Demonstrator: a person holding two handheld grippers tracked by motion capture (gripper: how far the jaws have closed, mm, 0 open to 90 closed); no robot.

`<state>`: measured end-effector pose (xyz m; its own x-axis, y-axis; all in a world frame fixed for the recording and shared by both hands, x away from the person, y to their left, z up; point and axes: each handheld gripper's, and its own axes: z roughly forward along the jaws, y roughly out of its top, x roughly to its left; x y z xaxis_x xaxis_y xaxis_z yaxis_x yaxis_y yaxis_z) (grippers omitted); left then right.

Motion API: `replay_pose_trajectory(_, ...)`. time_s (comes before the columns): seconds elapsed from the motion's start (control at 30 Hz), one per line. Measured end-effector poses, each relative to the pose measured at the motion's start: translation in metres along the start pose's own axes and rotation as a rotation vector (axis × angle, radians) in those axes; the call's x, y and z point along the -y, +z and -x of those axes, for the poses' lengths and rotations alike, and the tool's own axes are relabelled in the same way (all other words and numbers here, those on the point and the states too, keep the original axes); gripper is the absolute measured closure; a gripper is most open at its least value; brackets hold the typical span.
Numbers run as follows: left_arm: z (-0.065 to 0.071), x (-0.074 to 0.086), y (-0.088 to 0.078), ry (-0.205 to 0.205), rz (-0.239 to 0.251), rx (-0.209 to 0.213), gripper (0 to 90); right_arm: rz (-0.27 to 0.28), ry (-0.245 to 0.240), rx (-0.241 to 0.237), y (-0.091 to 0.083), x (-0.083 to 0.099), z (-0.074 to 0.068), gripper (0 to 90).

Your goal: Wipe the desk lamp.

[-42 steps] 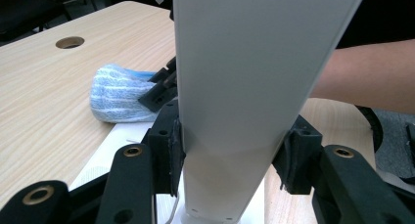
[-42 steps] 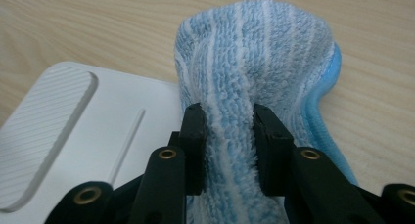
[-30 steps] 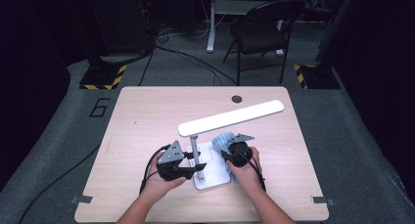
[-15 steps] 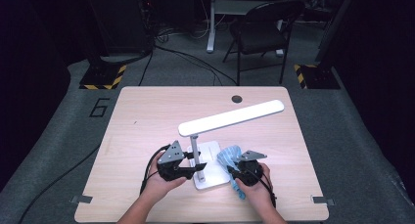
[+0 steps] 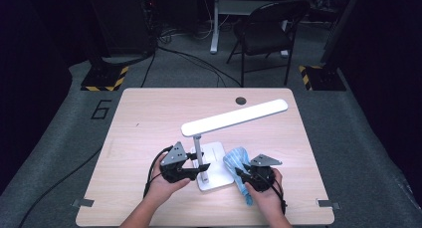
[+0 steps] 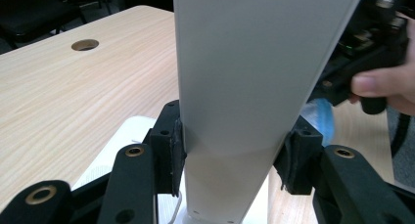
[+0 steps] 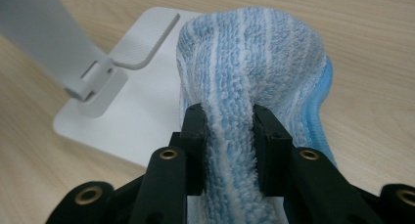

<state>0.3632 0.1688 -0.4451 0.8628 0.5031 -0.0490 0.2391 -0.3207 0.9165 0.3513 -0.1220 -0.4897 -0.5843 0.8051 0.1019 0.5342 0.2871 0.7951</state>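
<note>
Lower centre of the high view: we pin the desk lamp (image 5: 215, 141) by its post with the left gripper (image 5: 196, 167), pads clamped either side. Right gripper (image 7: 228, 145) pinches the blue cloth (image 7: 254, 62), poised beside the base. Wiping looks midway; the long head seems untouched.

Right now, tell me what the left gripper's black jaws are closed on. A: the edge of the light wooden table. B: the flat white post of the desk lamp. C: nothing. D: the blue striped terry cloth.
B: in the left gripper view the left gripper has its pads pressed on both sides of the flat white lamp post, while the blue striped cloth sits in the right gripper.
</note>
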Motion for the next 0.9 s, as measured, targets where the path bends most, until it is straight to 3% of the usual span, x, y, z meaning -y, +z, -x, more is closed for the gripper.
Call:
replay_pose_trajectory(0.27, -0.003, -0.002, 0.006, -0.039, 0.009, 0.003, 51.4, 0.007, -0.028, -0.024, -0.011, 0.003, -0.02, 69.2)
replay_pose_trajectory(0.4, -0.003, -0.002, 0.009, -0.037, 0.015, -0.009, 51.2, -0.066, -0.038, -0.033, 0.0, 0.012, -0.023, 68.6)
replay_pose_trajectory(0.47, -0.005, -0.002, 0.009, -0.04, 0.015, -0.002, 51.1, -0.064, -0.079, -0.025, 0.008, 0.018, -0.022, 68.4)
replay_pose_trajectory(0.63, -0.007, -0.003, 0.01, -0.033, 0.015, 0.012, 50.6, -0.046, -0.036, -0.014, 0.008, 0.019, -0.02, 68.4)
replay_pose_trajectory(0.77, -0.007, -0.003, 0.01, -0.028, 0.0, 0.017, 50.8, -0.04, -0.058, 0.004, 0.01, 0.019, -0.023, 68.7)
replay_pose_trajectory(0.9, -0.006, -0.003, 0.01, -0.03, 0.001, 0.017, 50.9, -0.046, -0.044, 0.005, 0.012, 0.017, -0.029, 68.6)
